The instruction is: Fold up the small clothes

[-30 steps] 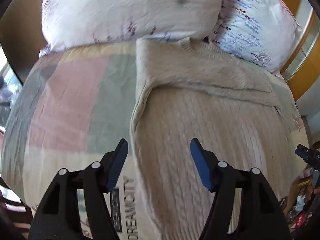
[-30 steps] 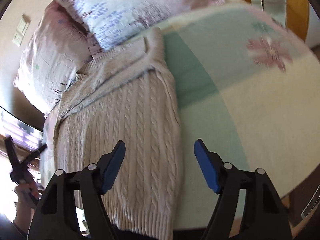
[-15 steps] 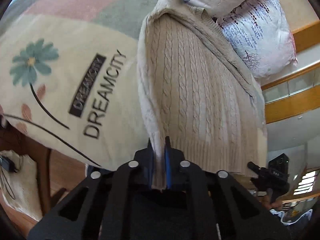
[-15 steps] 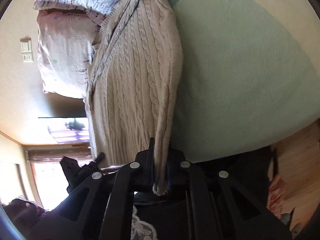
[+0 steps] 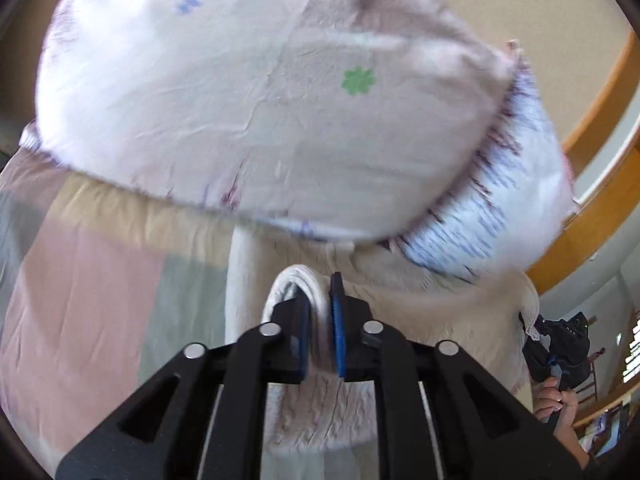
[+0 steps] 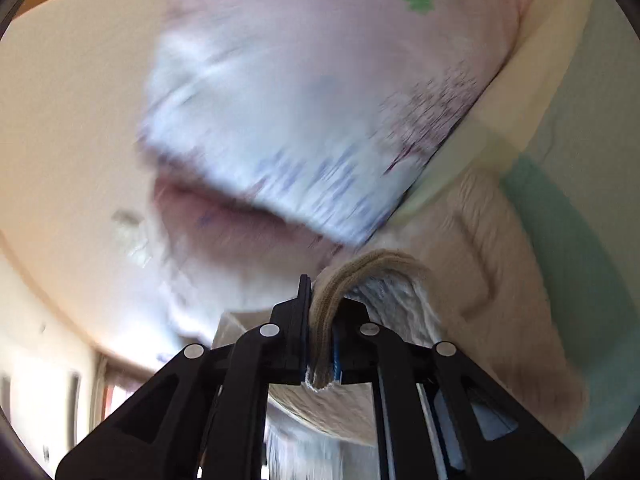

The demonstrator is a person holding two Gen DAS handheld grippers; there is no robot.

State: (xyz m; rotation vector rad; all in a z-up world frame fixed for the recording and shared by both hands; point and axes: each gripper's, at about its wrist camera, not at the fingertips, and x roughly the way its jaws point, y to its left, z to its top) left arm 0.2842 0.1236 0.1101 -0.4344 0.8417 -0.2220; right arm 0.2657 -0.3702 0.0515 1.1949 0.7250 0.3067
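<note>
Left tool (image 5: 319, 328) and right tool (image 6: 320, 340) each clamp the cream cable-knit sweater's (image 5: 420, 320) hem, near the pillows (image 5: 260, 100).

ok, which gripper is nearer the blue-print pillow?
Right, probably. The right gripper, shut on the sweater hem, sits just below the blue-print pillow; the left gripper, also clamping the hem, has it off to its right.

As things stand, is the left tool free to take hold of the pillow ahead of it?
Probably not: the left tool is shut on the sweater hem, so it would need to let go first. The pillow itself lies unobstructed just ahead.
</note>
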